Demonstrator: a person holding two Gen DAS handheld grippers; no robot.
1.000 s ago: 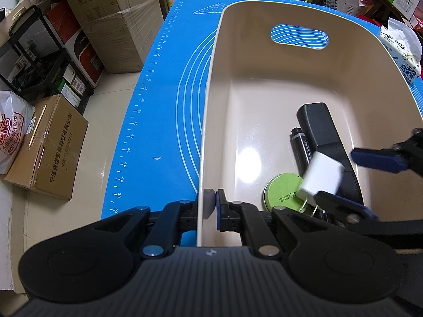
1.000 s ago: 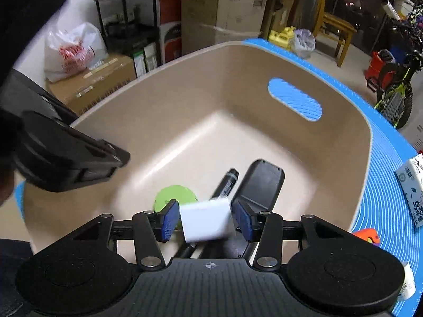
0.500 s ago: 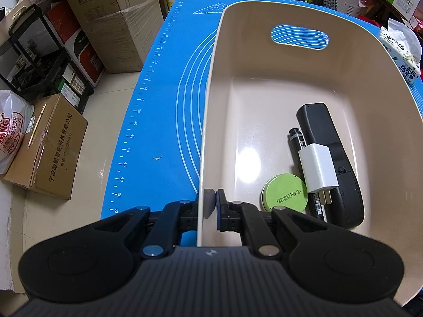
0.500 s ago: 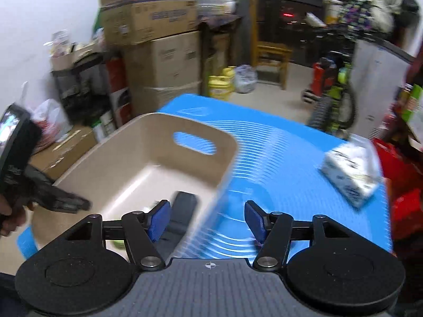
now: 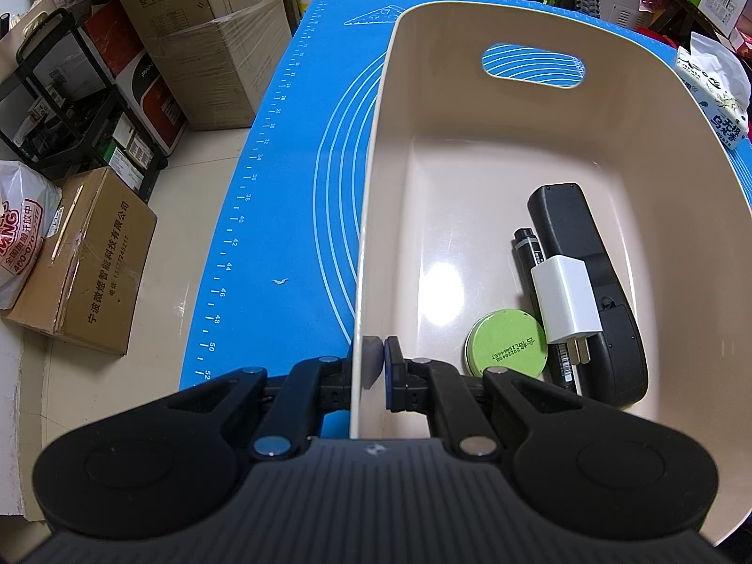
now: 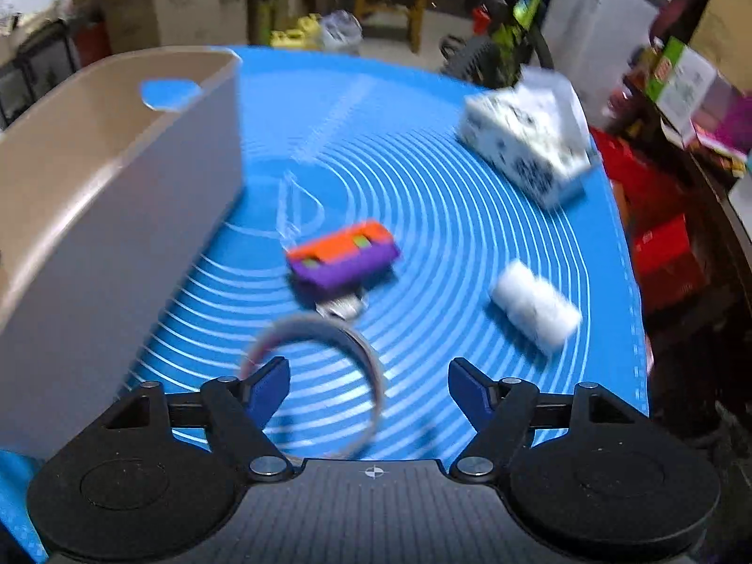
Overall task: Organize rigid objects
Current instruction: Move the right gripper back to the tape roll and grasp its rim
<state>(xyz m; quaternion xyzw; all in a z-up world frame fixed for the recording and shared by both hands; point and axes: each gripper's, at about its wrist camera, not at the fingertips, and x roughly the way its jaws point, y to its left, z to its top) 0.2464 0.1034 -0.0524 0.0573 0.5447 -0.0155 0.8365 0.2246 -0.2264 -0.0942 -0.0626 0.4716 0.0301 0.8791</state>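
Note:
A beige bin (image 5: 470, 108) stands on the blue mat (image 5: 291, 150). My left gripper (image 5: 378, 366) is shut on the bin's near left wall. Inside lie a white charger (image 5: 566, 298), a black remote (image 5: 583, 254), a black marker (image 5: 528, 254) and a green round tin (image 5: 507, 350). My right gripper (image 6: 369, 387) is open and empty above the mat, to the right of the bin (image 6: 94, 197). Ahead of it lie a tape ring (image 6: 312, 376), an orange and purple block (image 6: 343, 256) and a white roll (image 6: 533, 312).
A tissue pack (image 6: 526, 141) sits at the mat's far right, also in the left wrist view (image 5: 716, 94). Cardboard boxes (image 5: 80, 263) and a black shelf (image 5: 56, 108) stand on the floor to the left. The mat's right edge (image 6: 632, 282) drops off beside red items.
My right gripper let go of the white charger in the bin, opened, and swung right out of the bin over the mat. The left gripper has not moved.

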